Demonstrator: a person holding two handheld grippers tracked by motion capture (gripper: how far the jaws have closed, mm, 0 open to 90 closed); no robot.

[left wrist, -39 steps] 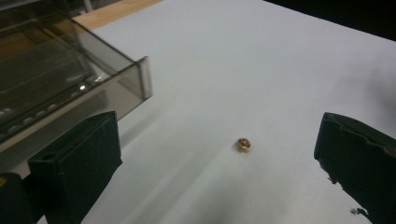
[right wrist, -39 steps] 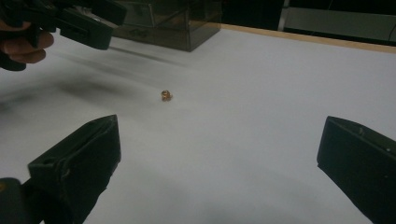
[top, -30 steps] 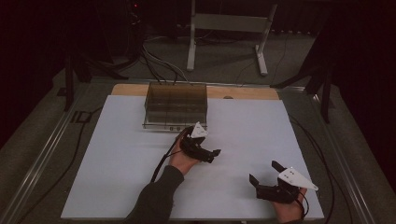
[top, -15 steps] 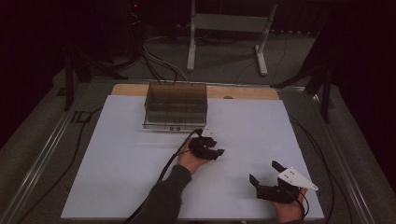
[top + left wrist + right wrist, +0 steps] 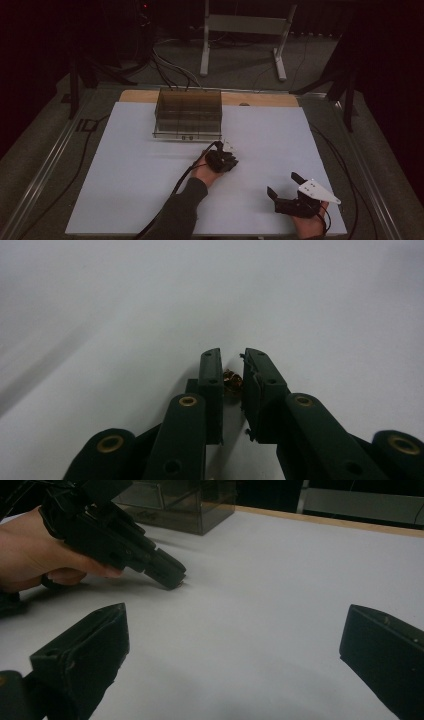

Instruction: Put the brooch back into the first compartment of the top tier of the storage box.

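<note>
Standing behind left tongs (image 5: 231, 161): smoky plastic organizer (image 5: 188, 114).

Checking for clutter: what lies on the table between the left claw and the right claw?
Nothing: in the high view the white sheet between the left claw and right claw is bare; the right gripper view agrees.

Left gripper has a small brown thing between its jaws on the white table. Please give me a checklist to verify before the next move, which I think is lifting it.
1. Small brown thing sits between the jaws of the left gripper: ok.
2. Jaws fully clamped on it: cannot tell, a narrow gap shows.
3. Left gripper tip low at the white table: ok.
4. Right gripper open and apart from the left: ok.
5. Clear box stands apart behind the left hand: ok.
6. What the brown thing is: cannot tell.
</note>
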